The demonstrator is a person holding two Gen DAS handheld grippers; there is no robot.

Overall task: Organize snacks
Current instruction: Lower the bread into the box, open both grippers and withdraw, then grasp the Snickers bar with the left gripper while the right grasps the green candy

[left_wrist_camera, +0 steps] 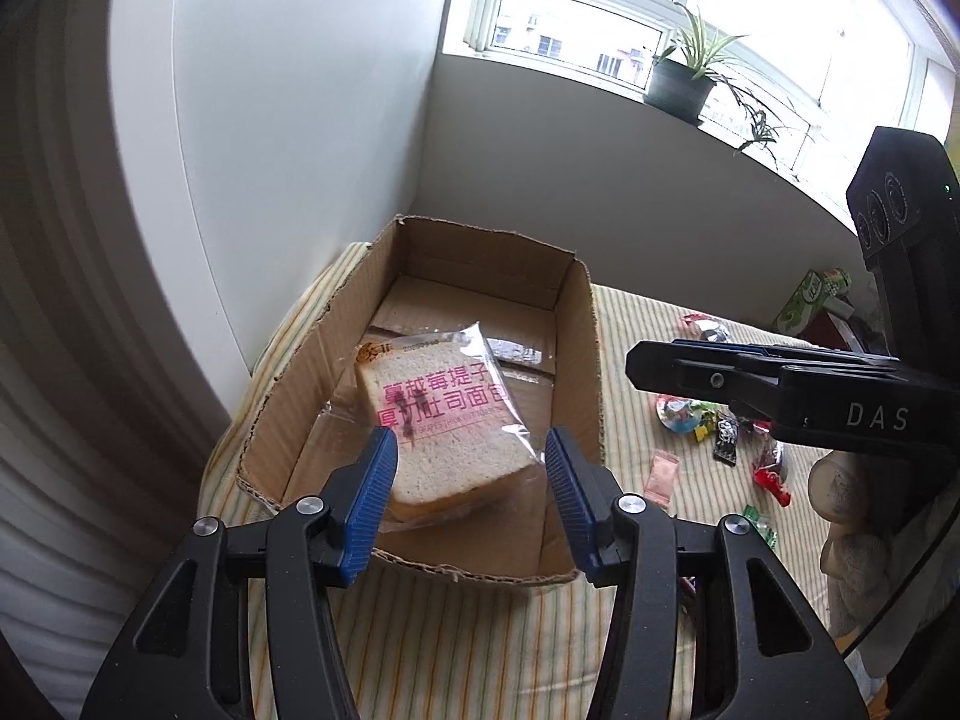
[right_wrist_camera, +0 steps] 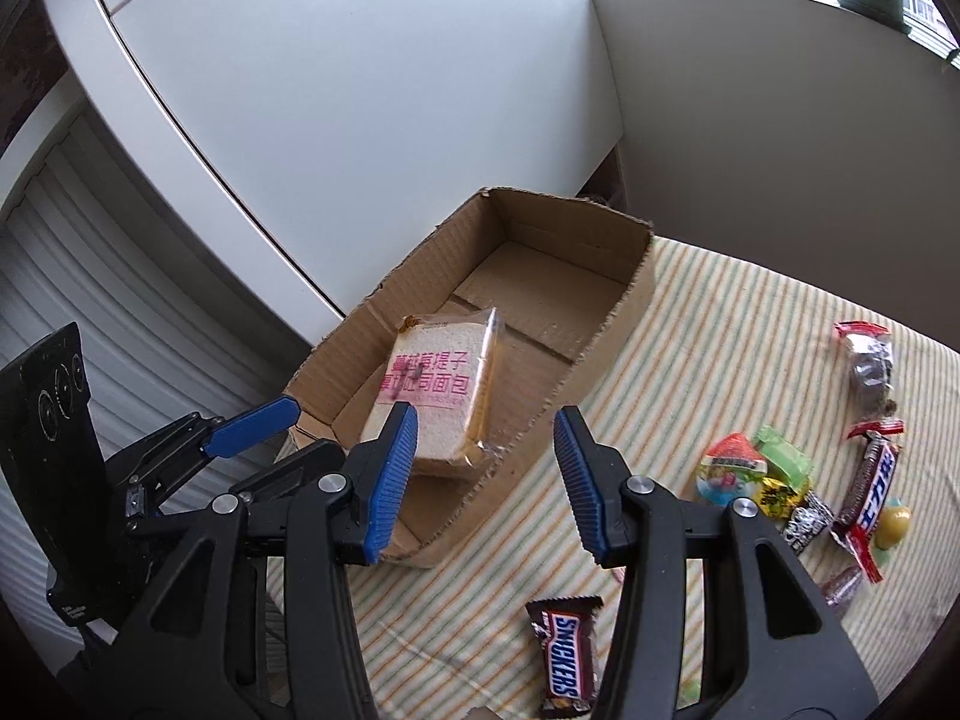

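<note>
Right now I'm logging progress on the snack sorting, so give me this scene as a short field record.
container: cardboard box, open top
in box: wrapped toast slice
still outside: Snickers bar, candy pile on striped cloth
left gripper: open, empty, over box
right gripper: open, empty

Your cardboard box (left_wrist_camera: 585,324) stands open-topped on the striped cloth, its cut rim ragged. Inside it the wrapped bread slice (left_wrist_camera: 447,432) lies tilted in clear film with pink lettering, propped toward the box's 7 o'clock end. Outside, at the box's 3 o'clock, loose sweets lie scattered: a Snickers bar (right_wrist_camera: 564,657) lying flat, a red-and-white chocolate bar (right_wrist_camera: 867,489), a round jelly cup (right_wrist_camera: 729,471) and a pink sachet (left_wrist_camera: 660,477).
</note>
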